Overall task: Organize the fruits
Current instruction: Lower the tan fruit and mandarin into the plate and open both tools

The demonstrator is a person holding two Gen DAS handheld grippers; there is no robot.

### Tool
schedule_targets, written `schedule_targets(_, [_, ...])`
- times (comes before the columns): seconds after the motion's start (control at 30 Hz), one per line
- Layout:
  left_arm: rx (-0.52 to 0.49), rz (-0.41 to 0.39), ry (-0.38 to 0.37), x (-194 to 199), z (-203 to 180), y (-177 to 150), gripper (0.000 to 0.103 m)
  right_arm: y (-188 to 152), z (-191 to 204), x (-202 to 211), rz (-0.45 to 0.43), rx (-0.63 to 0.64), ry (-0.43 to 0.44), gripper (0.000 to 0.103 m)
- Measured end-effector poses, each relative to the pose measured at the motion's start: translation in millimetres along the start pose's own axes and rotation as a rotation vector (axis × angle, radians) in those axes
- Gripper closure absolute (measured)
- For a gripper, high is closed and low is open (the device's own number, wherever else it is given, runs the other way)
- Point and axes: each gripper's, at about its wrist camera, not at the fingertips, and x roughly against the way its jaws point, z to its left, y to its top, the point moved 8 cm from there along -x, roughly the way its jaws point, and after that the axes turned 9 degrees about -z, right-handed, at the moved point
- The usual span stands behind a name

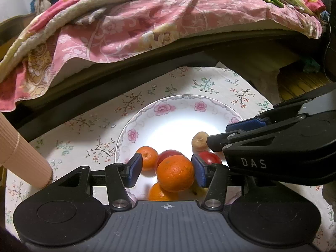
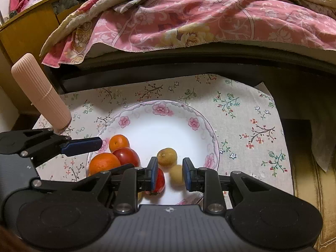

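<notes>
A white plate with a pink flower rim [image 1: 159, 107] [image 2: 161, 109] holds the fruit. My left gripper [image 1: 167, 171] is open around a large orange [image 1: 175, 173] [image 2: 104, 163]; the right pad touches it and the left pad stands apart. Beside it lie a small orange [image 1: 148, 156] [image 2: 119, 142], a red apple [image 1: 168, 155] [image 2: 127, 156] and another orange [image 1: 160, 193]. My right gripper [image 2: 170, 174] is open low over the plate, with a pale yellow fruit [image 2: 176, 175] between its fingers. A second red apple [image 2: 158, 180] [image 1: 210, 157] sits behind its left pad. A brownish fruit [image 2: 167, 156] [image 1: 199, 139] lies just ahead.
The plate rests on a floral cloth [image 1: 210, 84] [image 2: 241, 115]. A pink ribbed cylinder [image 1: 21, 157] [image 2: 40, 92] stands at the left of the cloth. Behind is a bed draped with a pink floral blanket [image 1: 147, 21] [image 2: 210, 21]. A wooden cabinet [image 2: 25, 31] stands at the far left.
</notes>
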Motion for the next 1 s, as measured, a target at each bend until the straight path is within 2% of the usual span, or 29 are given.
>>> schedule_targets(0.47, [0.033,-0.011,0.017,3,6,4,0.03,2,-3,3,-0.012,-0.039,0.005,0.074])
schedule_targets(0.63, [0.046,-0.019,0.025,5,9,5,0.023,3,-4,6,-0.019,-0.05,0.002,0.074])
schedule_targets(1.0, [0.071,-0.026,0.027,6,13,6,0.02,5,-7,11,-0.033,-0.069,-0.005,0.074])
